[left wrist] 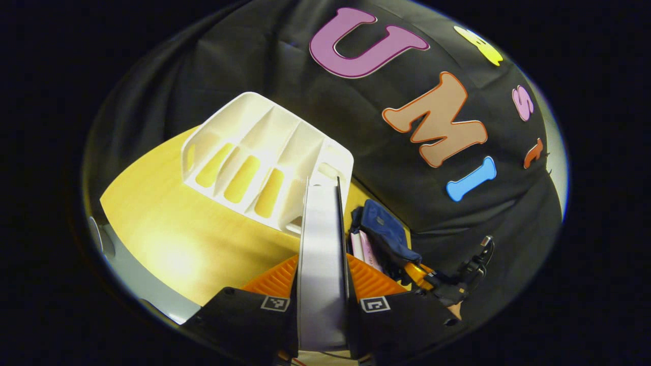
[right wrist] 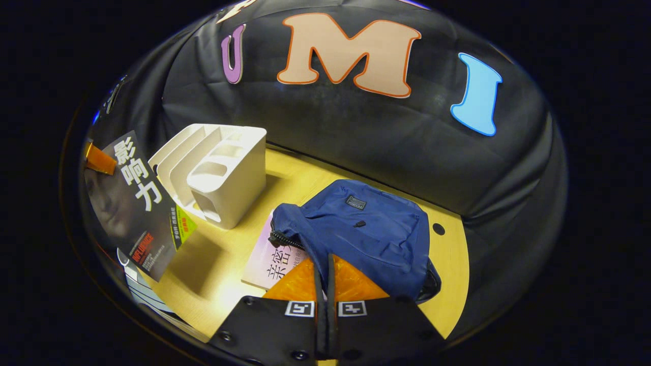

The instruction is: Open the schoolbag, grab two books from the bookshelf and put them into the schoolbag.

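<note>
The left tool (left wrist: 322,284) clamps the dark-covered paperback book (right wrist: 140,203) and should carry it low into the blue fabric schoolbag's (right wrist: 366,234) mouth, which the right tool (right wrist: 325,284), pinching its edge, should lift wider.

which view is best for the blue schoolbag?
Right gripper view: the schoolbag lies near centre, whole top face and opening visible. Left gripper view shows just a bunched corner of it beside the held book.

1. A dark book (right wrist: 140,203), seen in the right gripper view, carries large white Chinese characters "影响力" and smaller red lettering "INFLUENCE".
2. A pale pink book (right wrist: 272,262) partly under the blue schoolbag (right wrist: 366,229) shows dark characters "亲密".
3. The schoolbag's small patch is too small to read.
</note>
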